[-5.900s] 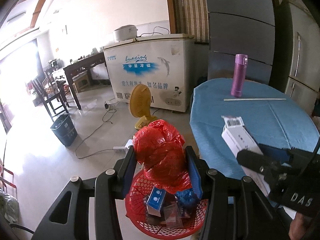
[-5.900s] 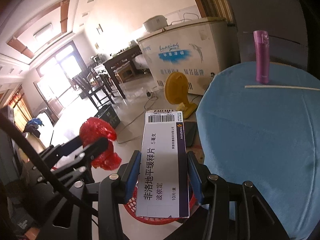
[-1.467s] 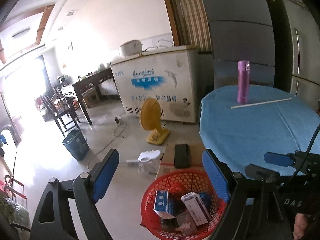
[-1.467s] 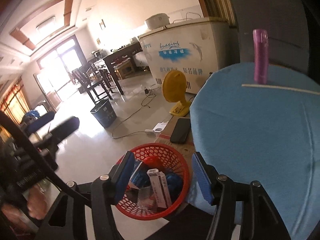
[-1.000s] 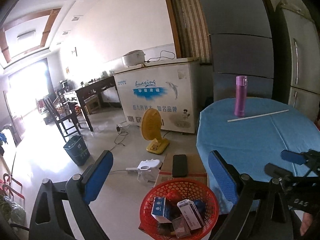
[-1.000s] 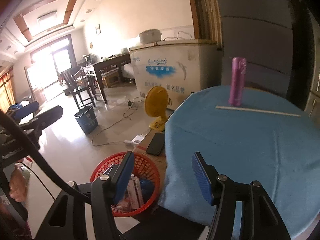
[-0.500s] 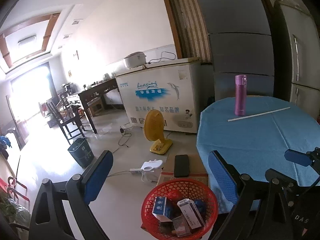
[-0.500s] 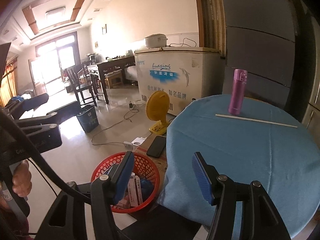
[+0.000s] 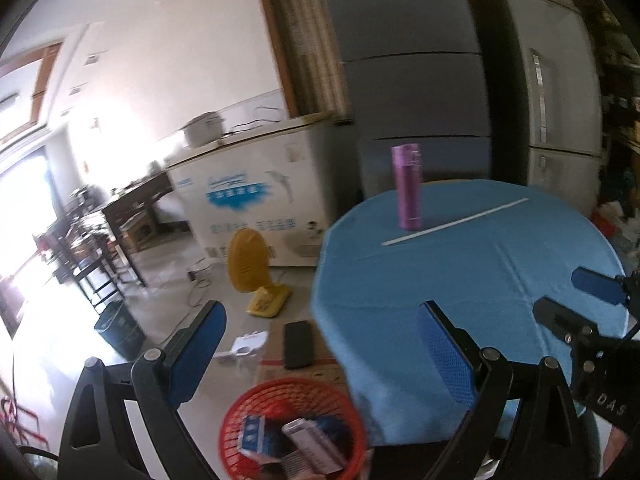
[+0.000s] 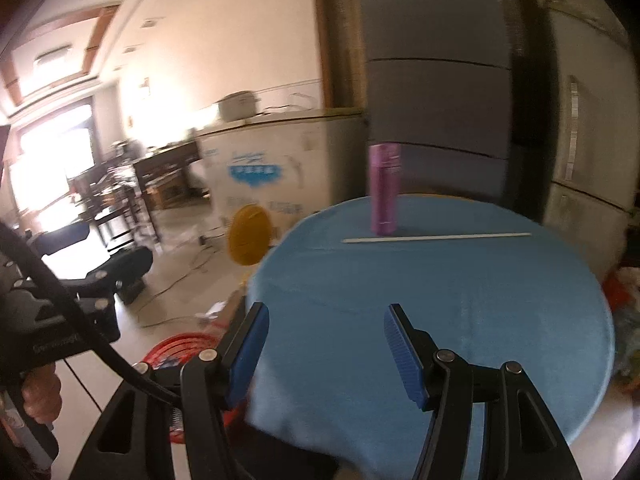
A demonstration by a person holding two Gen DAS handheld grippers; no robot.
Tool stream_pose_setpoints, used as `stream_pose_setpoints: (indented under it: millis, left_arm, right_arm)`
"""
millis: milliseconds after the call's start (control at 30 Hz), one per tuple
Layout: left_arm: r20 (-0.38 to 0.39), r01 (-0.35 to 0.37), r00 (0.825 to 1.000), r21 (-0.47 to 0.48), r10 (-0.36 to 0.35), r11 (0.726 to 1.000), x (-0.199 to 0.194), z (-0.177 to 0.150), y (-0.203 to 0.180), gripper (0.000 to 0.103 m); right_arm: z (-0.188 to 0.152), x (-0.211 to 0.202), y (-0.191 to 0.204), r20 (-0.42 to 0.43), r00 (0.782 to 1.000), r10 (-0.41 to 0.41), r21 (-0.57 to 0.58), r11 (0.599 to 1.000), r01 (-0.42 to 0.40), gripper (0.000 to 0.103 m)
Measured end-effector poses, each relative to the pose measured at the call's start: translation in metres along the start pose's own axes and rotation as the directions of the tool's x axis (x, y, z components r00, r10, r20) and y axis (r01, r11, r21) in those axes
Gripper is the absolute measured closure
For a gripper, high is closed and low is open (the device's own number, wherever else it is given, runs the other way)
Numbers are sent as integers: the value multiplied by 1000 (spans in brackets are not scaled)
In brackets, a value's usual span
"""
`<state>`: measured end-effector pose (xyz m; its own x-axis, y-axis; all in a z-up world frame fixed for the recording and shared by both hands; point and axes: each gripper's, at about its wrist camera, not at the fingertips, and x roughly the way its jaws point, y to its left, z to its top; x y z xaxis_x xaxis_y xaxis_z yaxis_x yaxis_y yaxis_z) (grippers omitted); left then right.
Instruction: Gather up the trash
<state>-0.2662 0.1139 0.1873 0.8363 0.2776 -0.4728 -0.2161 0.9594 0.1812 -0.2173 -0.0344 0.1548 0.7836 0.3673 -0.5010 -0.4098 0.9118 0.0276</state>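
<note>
The right hand-held gripper [image 10: 326, 354] has its blue-padded jaws standing apart with nothing between them, over the near part of a round table [image 10: 460, 308] covered in blue cloth. At the far side of the table a purple bottle [image 10: 385, 188] stands upright, and a thin white stick [image 10: 436, 237] lies just in front of it. Left of the table, on the floor, part of a red basket [image 10: 176, 344] shows behind the left jaw. Farther left is the left hand-held gripper [image 10: 96, 256], open, with a hand [image 10: 40, 396] on its grip. A yellow fan [image 10: 248, 236] and a white chest freezer [image 10: 276, 164] stand beyond, blurred.
</note>
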Motion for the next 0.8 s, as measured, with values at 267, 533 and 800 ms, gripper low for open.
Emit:
stream_pose_setpoints:
  millis: [267, 533, 800]
  left_arm:
    - [-28, 140, 990, 51, -139, 989, 20, 28, -65, 7]
    - [-43, 216, 976, 82, -213, 973, 37, 54, -121, 7]
    - [-72, 251, 967, 110, -244, 962, 53, 70, -163, 7]
  right_arm:
    - [14, -22, -63, 39, 985, -165, 32, 986, 164, 38]
    - [20, -27, -113, 13, 972, -235, 74, 969, 234, 33]
    - [19, -19, -164, -17, 958, -286, 154, 946, 285, 33]
